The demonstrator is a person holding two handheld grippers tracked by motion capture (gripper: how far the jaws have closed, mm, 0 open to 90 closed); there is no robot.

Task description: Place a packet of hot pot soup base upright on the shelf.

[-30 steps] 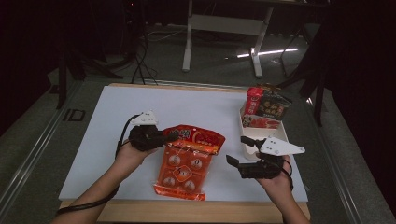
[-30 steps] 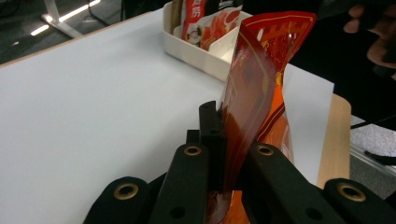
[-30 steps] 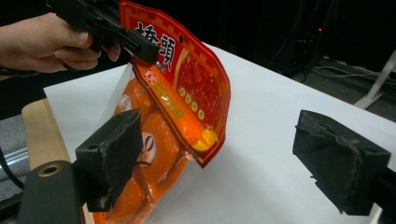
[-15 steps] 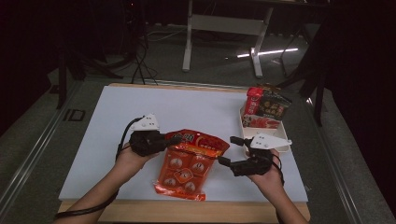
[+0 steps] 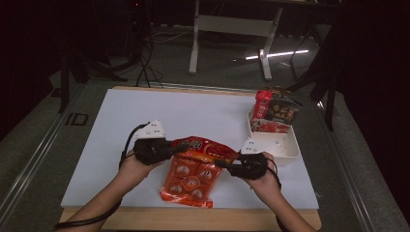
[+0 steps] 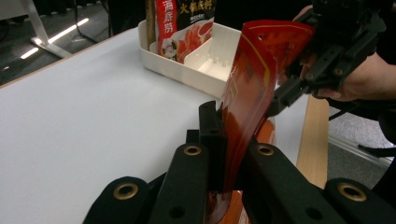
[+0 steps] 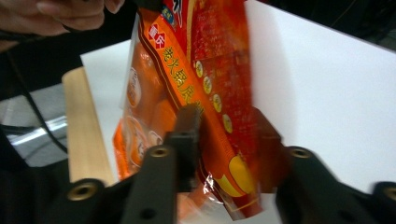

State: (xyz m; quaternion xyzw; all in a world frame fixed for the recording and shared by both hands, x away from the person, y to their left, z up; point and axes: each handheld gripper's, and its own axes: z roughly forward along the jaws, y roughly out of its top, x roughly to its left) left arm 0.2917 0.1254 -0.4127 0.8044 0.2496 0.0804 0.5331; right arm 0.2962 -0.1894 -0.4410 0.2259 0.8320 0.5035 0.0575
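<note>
Here, white tray (image 5: 290, 153) at desk (image 5: 96, 145) right edge holds upright red snack packets (image 5: 273, 112) in far compartment. Left gripper (image 5: 175, 148) clamped tight on left top edge of red-orange pouch (image 5: 191, 176), pouch lower part lying on desk. Right gripper (image 5: 221, 164) jaws just closing, straddling pouch's right top edge; contact unclear.
</note>
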